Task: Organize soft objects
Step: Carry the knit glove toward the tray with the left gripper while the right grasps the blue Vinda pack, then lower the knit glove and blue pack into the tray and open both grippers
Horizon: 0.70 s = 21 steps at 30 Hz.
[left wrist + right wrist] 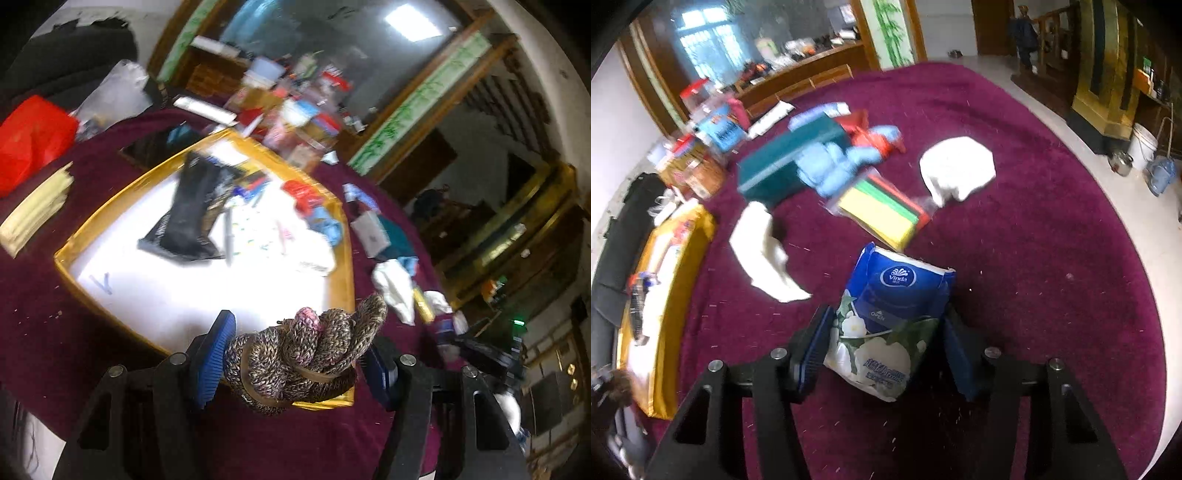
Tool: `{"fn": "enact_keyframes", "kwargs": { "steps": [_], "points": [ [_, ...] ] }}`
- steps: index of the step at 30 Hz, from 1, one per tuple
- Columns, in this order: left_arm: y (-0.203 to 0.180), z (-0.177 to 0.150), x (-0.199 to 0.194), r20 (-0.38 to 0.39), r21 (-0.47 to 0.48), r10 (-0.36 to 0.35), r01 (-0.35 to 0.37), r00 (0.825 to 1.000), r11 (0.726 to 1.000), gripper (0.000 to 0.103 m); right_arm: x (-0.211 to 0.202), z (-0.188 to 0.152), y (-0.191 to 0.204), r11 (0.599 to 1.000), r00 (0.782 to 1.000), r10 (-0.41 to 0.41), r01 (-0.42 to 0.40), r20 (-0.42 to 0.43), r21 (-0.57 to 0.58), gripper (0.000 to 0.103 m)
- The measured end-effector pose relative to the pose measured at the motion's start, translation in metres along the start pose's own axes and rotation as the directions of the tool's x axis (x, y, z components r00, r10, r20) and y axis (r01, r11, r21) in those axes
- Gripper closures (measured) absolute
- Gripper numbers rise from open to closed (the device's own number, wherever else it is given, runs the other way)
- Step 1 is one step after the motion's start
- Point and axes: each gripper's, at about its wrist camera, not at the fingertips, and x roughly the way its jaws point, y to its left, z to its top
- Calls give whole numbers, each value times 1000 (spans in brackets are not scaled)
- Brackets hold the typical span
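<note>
Left gripper (295, 354) clamped a knotted, knitted sock bundle (303, 354).
Right gripper (882, 343) squeezed a glossy, crinkled tissue pack (890, 321).

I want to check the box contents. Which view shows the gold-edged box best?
The left wrist view: the gold-edged box fills the middle, open side up, with a black item and other blurred things on its white floor. The right wrist view shows only its side at the left edge, strongly distorted.

"Vinda" and "OPEN" on the blue tissue pack (890, 317)
</note>
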Motion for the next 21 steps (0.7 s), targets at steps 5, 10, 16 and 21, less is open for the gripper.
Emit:
{"fn": "enact_keyframes", "kwargs": {
  "steps": [5,10,16,21],
  "points": [
    [-2,20,15,-7,11,147,-147,989,989,35,-33,1,33,994,996,69,-63,64,-92,46],
    [12,38,46,-92,-42,210,-214,973,976,31,-35,-4,95,963,983,179,-169,32,-209,46],
    [16,34,15,-11,-107,138,-139,990,984,27,-30,-17,176,885,949,310,-308,-50,-350,46],
    [27,24,-25,97,-165,129,-112,987,980,22,-24,-41,247,793,931,341,-358,-129,-494,45]
  ]
}}
